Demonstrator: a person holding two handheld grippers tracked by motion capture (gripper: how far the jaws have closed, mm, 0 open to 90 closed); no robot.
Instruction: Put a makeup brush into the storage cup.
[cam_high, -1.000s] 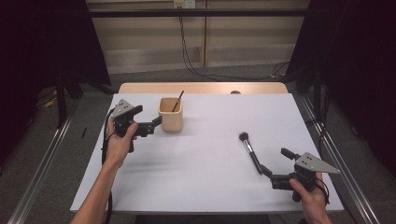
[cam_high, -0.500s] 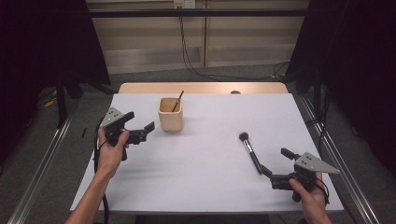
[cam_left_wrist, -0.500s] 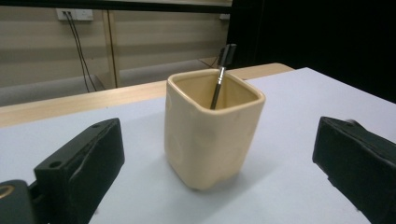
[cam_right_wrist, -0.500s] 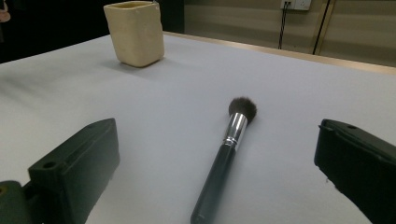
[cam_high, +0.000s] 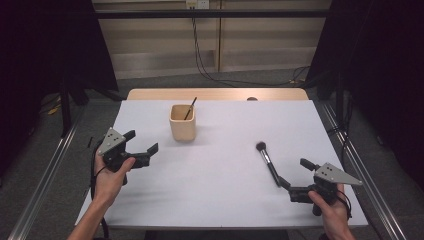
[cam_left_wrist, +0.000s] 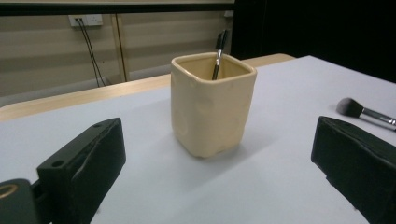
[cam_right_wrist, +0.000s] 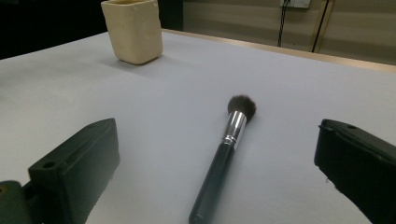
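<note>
While the makeup brush (cam_high: 267, 163) lies flat on the tabletop (cam_high: 220, 195), right gripper (cam_high: 295, 177) frames its handle at 5 o'clock, jaws wide and empty; left gripper (cam_high: 142, 145), equally spread, faces the cup (cam_high: 182, 122).

The white table (cam_high: 215, 190) has lots of bare room in the middle and along the near edge. Two things stand in the way. The cream cup (cam_high: 182, 122) sits upright toward the far left, with a thin black stick (cam_high: 190, 108) poking up out of it, so coming down from above there is tight. The left gripper (cam_high: 142, 150) is near the cup with its jaws wide apart and bare table between them. The brush (cam_high: 267, 162) lies flat on the right, and the right gripper (cam_high: 295, 175) sits at its handle end, jaws wide. Between cup and brush the way is free.
</note>
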